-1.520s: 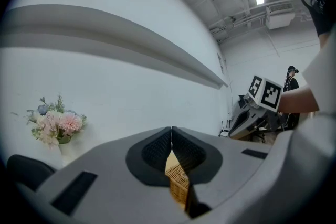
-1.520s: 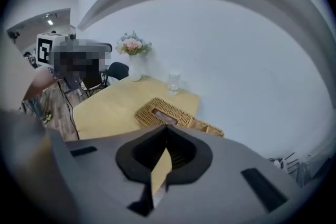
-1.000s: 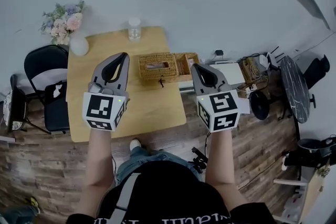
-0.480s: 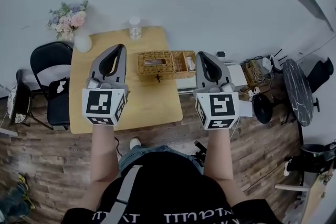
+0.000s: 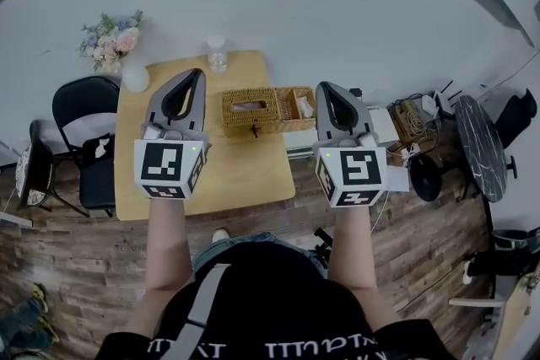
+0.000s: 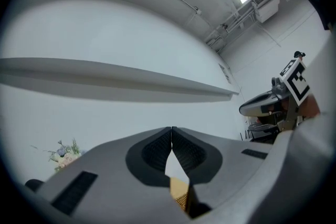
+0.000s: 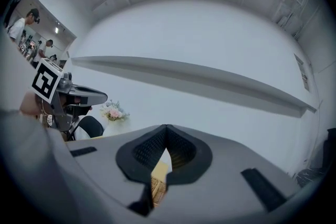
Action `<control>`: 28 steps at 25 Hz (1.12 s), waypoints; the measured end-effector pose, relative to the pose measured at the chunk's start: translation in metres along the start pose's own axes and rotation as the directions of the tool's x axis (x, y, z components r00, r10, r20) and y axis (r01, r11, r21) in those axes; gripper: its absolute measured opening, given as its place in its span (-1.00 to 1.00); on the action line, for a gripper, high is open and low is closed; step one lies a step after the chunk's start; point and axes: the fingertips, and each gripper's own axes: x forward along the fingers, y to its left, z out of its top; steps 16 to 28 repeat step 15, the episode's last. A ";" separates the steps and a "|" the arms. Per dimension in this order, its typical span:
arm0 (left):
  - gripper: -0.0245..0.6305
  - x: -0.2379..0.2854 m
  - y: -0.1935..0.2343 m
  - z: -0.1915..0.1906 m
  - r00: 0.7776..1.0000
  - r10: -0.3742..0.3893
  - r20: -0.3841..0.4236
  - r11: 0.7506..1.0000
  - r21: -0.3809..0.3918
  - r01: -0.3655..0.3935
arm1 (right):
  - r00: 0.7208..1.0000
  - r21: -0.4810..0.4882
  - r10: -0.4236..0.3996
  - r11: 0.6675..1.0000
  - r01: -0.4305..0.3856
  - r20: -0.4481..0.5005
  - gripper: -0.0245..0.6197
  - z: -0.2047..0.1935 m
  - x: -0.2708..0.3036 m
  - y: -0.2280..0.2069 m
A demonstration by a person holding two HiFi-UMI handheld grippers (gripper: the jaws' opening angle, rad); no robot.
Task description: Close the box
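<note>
— Now, working left to right: what occupies the left side?
— A black chair [image 5: 80, 110] stands beside the wooden table [image 5: 169, 181]. Flowers [image 5: 110, 36] in a white vase [image 5: 135, 78] sit on the table's far left corner. In the left gripper view only the flower tops show, as the gripper body cuts off the rest.

— State of the left gripper?
— Left gripper [image 5: 197, 73]: jaws together, tips meeting, nothing between them. It hovers over the table's left half, apart from the box. Below the tips, its own view shows only a sliver of tabletop and wicker.

— Location of the box?
— The wicker box [image 5: 251, 107] rests at the table's right side, between the two grippers in the head view. A glass [image 5: 218, 53] stands behind it. An open wicker section [image 5: 297, 105] lies touching its right side and reaches past the table edge. Which part is the lid cannot be determined. Pale shapes there are too small to identify.

— State of the right gripper?
— Right gripper [image 5: 323, 86]: jaws together and empty, near the open section. Its own view faces mostly wall, and the jaws hide nearly all of the box.
</note>
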 end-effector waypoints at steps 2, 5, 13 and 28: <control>-0.89 0.002 0.000 0.002 1.000 -0.002 0.004 1.000 -0.001 0.002 | 1.000 0.012 -0.009 1.000 0.009 0.005 -0.88 0.001 0.000 -0.005; -0.89 0.003 -0.001 0.002 1.000 -0.004 0.002 1.000 -0.005 0.004 | 1.000 0.025 -0.017 1.000 0.016 0.012 -0.88 0.003 -0.002 -0.010; -0.89 0.003 -0.001 0.005 1.000 0.003 0.008 1.000 -0.012 -0.003 | 1.000 0.026 -0.014 1.000 0.013 0.021 -0.88 0.004 -0.004 -0.013; -0.89 0.003 -0.001 0.008 1.000 0.004 0.013 1.000 -0.013 -0.004 | 1.000 0.022 -0.013 1.000 0.013 0.023 -0.88 0.005 -0.004 -0.014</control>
